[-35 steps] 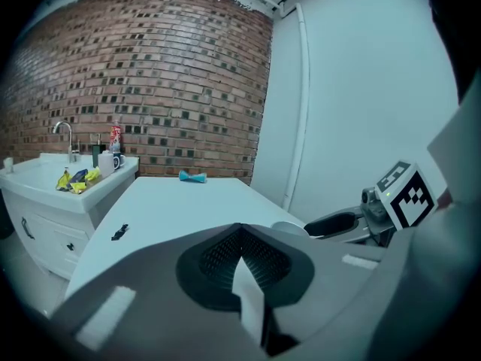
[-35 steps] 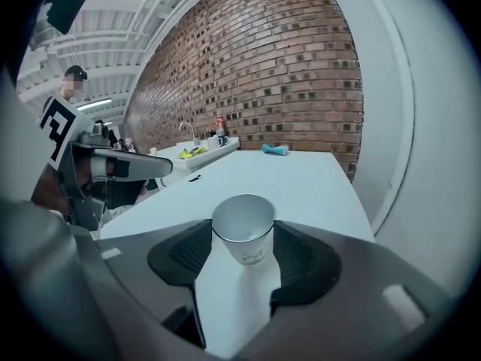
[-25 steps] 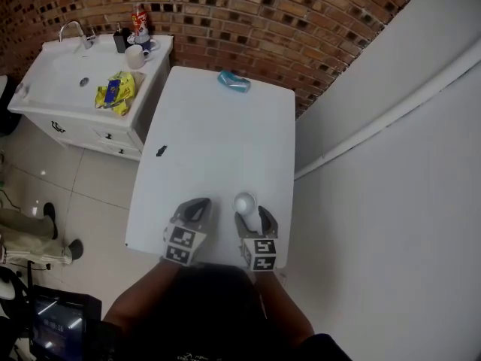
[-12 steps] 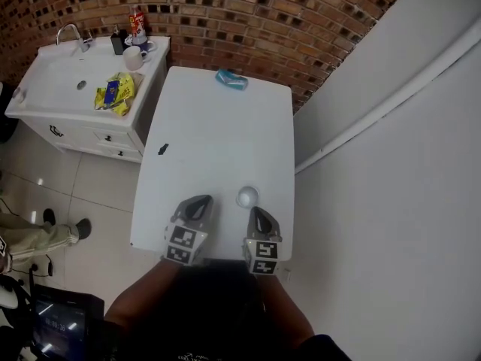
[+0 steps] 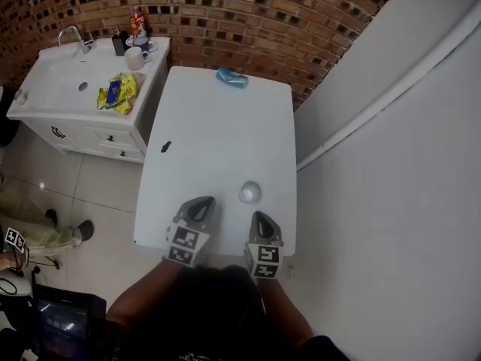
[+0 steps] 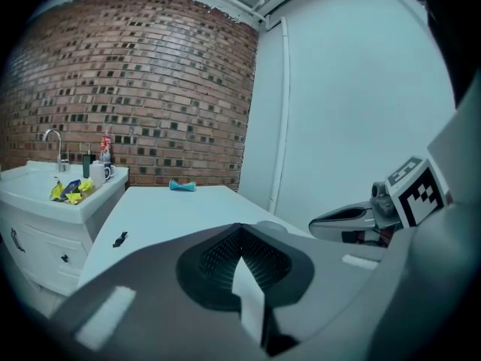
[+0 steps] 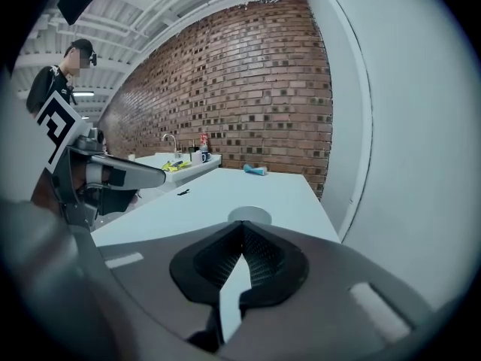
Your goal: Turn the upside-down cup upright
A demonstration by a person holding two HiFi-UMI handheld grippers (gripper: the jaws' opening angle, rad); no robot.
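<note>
Cup (image 5: 250,192): stood mouth up on the table, just ahead of the right gripper's tips and apart from them; neither gripper touched it.
Right gripper (image 5: 259,218): jaws were together tip to tip with nothing between them; it hung over the near table edge, pointing towards the cup.
Left gripper (image 5: 199,204): jaws were likewise closed and empty; it was level with the right gripper and apart from it, with the cup ahead and to its right.
Table (image 5: 218,126): white, it ran away from both grippers towards the brick wall.
Black bit (image 5: 165,148): small; it lay ahead of the left gripper and to its left, near the table's left edge. What it was could not be told.
Blue thing (image 5: 232,79): lay at the far end of the table, well beyond the cup and ahead of both grippers.
Sink unit (image 5: 45,89): stood left of the table, well beyond the left gripper, and carried a tap (image 5: 73,30), a mug (image 5: 134,57) and a yellow packet (image 5: 114,92).
Brick wall (image 5: 248,21): ran behind the table's far end.
White wall (image 5: 391,186): ran close along the right gripper's outer side.
Person (image 7: 41,89): stood well off, past the left gripper, as the right gripper view showed.
</note>
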